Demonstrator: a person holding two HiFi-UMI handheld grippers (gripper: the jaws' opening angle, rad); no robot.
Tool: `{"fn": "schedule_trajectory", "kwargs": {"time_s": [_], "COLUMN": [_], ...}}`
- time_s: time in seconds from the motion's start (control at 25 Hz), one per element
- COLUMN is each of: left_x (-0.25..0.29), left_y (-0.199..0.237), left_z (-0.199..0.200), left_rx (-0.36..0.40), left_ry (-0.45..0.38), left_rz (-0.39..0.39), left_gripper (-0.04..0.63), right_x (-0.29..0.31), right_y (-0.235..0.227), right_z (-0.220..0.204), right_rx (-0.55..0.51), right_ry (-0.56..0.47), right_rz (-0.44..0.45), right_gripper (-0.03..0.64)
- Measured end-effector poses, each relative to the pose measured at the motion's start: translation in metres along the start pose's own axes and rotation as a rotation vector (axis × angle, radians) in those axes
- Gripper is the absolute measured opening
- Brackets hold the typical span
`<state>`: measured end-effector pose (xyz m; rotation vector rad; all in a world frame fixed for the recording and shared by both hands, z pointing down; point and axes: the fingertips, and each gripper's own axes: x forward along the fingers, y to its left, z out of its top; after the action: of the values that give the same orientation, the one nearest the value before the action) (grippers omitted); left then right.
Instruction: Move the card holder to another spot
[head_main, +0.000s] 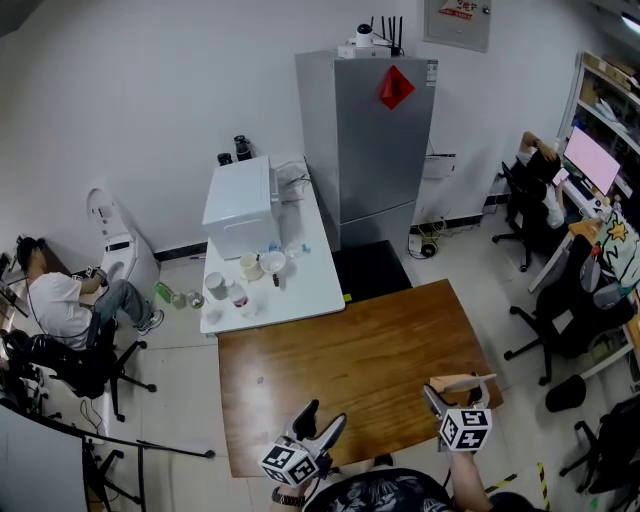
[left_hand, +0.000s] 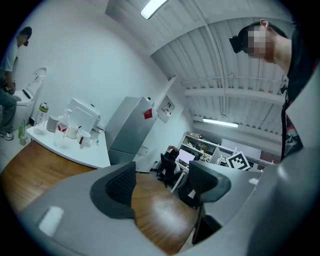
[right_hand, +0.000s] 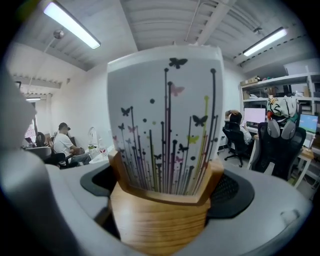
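Note:
The card holder (right_hand: 159, 222) is a light wooden block with a white card (right_hand: 165, 115) standing in it, printed with butterflies and thin stems. My right gripper (right_hand: 162, 197) is shut on the wooden block, one dark pad on each side. In the head view this gripper (head_main: 460, 393) holds the card holder (head_main: 458, 382) above the near right corner of the brown wooden table (head_main: 350, 360). My left gripper (head_main: 320, 420) hovers over the table's near edge. Its jaws (left_hand: 160, 186) stand open with nothing between them.
A white side table (head_main: 305, 285) beyond the wooden one carries cups, bottles and a white box (head_main: 240, 205). A grey fridge (head_main: 370, 140) stands behind it. Office chairs (head_main: 560, 310) and a seated person (head_main: 545, 180) are at the right, another seated person (head_main: 60, 305) at the left.

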<state>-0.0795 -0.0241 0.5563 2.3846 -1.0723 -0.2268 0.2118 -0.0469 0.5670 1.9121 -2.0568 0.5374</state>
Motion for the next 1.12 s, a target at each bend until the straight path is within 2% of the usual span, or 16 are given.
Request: {"fn": "schedule_trajectory", "kwargs": {"time_s": [0.48, 0.76, 0.88, 1.04, 1.12], "left_x": [-0.015, -0.025, -0.033, -0.058, -0.074], "left_y": [0.003, 0.007, 0.01, 0.024, 0.029], "left_z": [0.002, 0.001, 0.003, 0.0, 0.002], "left_rx": [-0.048, -0.062, -0.073, -0.088, -0.086], "left_ry": [-0.035, -0.056, -0.067, -0.107, -0.119], "left_rz": [0.057, 0.093, 0.13, 0.199, 0.223], "left_gripper": [0.337, 0.337, 0.337, 0.327, 0.201], "right_x": [-0.009, -0.011, -0.007, 0.0, 0.005], "right_y": [0.017, 0.043, 0.068, 0.131, 0.17], "right_z": [0.011, 0.033, 0.04, 0.041, 0.042], "right_rx": [-0.008, -0.046, -0.063, -0.112, -0.139], "right_ry": [-0.014, -0.041, -0.044, -0.046, -0.047], "right_rz": [0.052, 0.128, 0.195, 0.347, 0.436], "right_gripper": [0.546, 0.546, 0.546, 0.546, 0.546]}}
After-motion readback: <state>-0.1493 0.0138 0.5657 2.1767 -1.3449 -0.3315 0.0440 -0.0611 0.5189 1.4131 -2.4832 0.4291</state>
